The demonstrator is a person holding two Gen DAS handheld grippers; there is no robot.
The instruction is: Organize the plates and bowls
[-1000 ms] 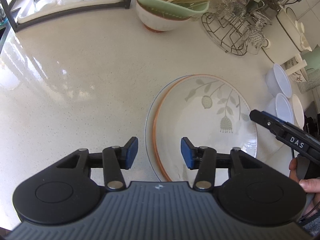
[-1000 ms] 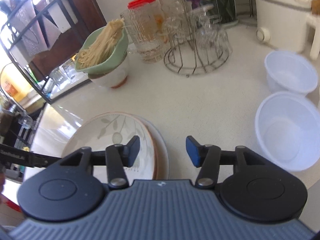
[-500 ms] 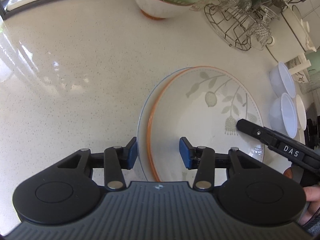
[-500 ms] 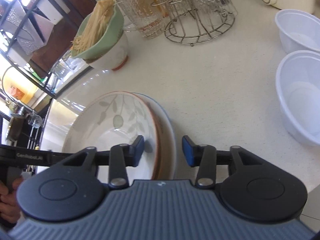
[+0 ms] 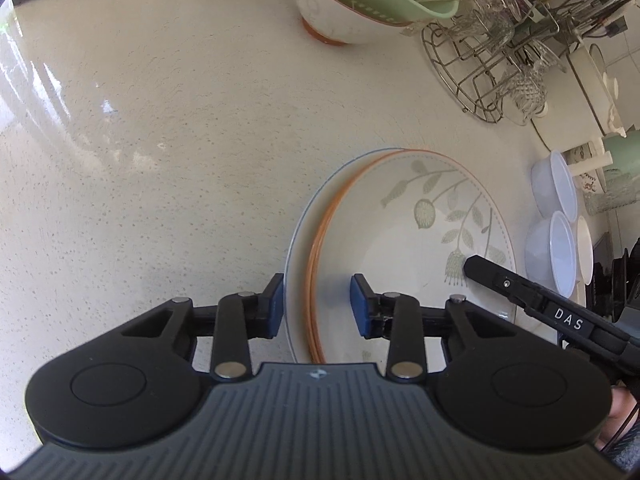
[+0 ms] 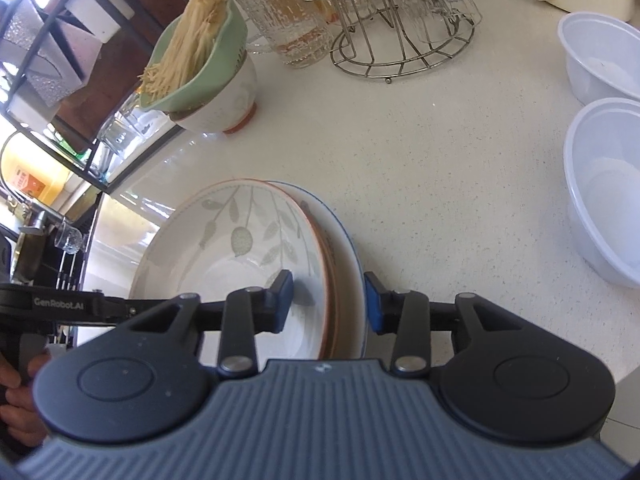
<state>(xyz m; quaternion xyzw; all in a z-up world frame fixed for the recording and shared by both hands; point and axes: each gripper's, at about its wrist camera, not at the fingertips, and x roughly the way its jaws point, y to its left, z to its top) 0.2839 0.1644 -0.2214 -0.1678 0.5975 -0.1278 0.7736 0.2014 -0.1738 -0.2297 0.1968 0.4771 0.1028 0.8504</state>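
- Plates [image 5: 400,248] lie stacked on the speckled counter [image 5: 180,160]: a leaf-patterned, orange-rimmed one on top, a second orange rim under it, a wider blue-rimmed one at the bottom, the upper ones shifted off centre
- Left gripper [image 5: 318,304] straddles the stack's rim at its 9 o'clock side; the outer pad is just at the blue rim's edge, the inner one over the top plate's well. Its jaws have just been closing on the rims, but a firm pinch cannot be told
- Right gripper [image 6: 328,300] brackets the opposite rim at 3 o'clock in the same way, one pad inside the well, one outside the blue rim; whether it presses is unclear
- Both tools sit equally near, on opposite sides, so a level two-sided lift looks likely
- Translucent plastic bowls [image 6: 604,188] wait on the counter at about 2 o'clock from the stack, well apart
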